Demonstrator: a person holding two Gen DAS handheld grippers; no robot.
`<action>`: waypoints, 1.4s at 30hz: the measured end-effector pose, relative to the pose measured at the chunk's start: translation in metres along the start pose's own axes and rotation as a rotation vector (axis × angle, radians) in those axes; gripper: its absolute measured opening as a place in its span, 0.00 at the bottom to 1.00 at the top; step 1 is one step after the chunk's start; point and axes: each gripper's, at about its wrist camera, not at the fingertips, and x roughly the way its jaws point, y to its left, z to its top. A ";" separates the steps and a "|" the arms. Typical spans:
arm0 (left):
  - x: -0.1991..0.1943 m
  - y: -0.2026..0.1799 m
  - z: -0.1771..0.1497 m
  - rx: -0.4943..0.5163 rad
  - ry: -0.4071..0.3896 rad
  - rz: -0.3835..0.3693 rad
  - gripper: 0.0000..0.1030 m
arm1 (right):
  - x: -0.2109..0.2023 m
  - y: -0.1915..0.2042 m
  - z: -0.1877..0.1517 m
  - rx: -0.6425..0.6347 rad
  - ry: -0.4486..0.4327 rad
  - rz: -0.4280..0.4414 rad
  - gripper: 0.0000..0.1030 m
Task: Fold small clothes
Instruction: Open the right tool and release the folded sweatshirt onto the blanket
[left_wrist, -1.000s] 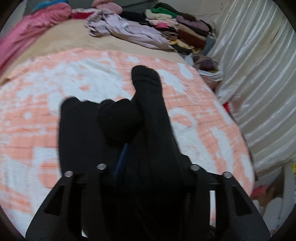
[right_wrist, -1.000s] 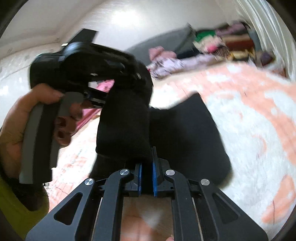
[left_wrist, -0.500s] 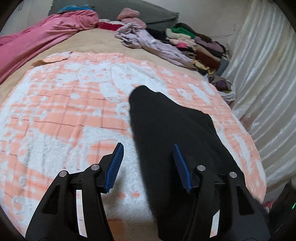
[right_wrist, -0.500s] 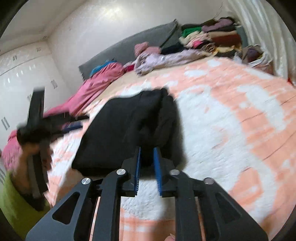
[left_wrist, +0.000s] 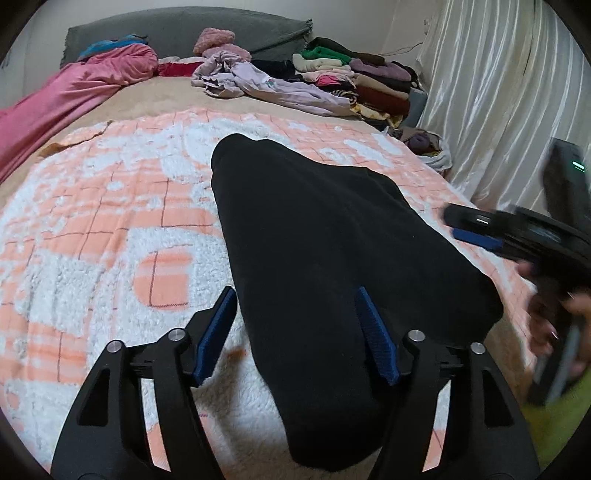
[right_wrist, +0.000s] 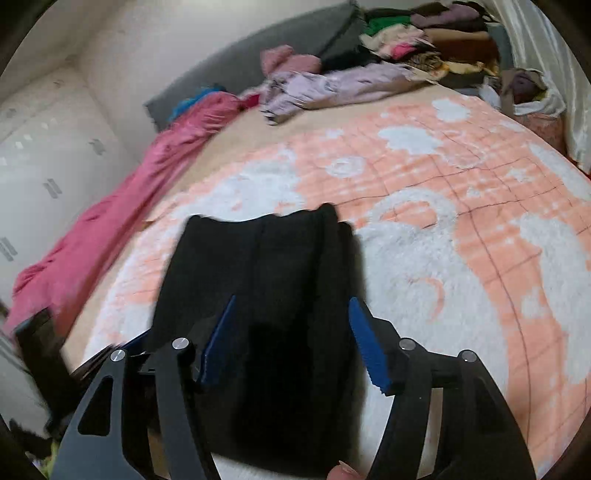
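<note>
A fluffy orange-and-white checked blanket (left_wrist: 110, 229) covers the near part of the bed, with a long pink satin quilt (left_wrist: 66, 96) bunched along its far left edge. At the far right a stack of folded clothes in mixed colours (left_wrist: 354, 77) sits beside a crumpled lilac garment (left_wrist: 266, 85). The folded black fabric garment (left_wrist: 332, 266) lies flat on the blanket's middle, near both tools. The left gripper (left_wrist: 295, 332) hangs over its near end, tongs spread wide, gripping nothing. The right gripper (right_wrist: 291, 339) likewise stands wide above it, empty.
</note>
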 end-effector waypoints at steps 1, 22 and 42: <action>-0.001 -0.001 -0.002 0.001 -0.001 -0.002 0.61 | 0.009 0.000 0.004 -0.013 0.015 -0.018 0.59; -0.002 -0.010 -0.018 0.027 0.023 -0.089 0.67 | 0.028 0.000 0.008 -0.186 0.029 -0.156 0.12; -0.009 0.004 -0.021 -0.039 0.043 -0.121 0.69 | -0.058 -0.003 -0.051 -0.042 -0.058 0.078 0.44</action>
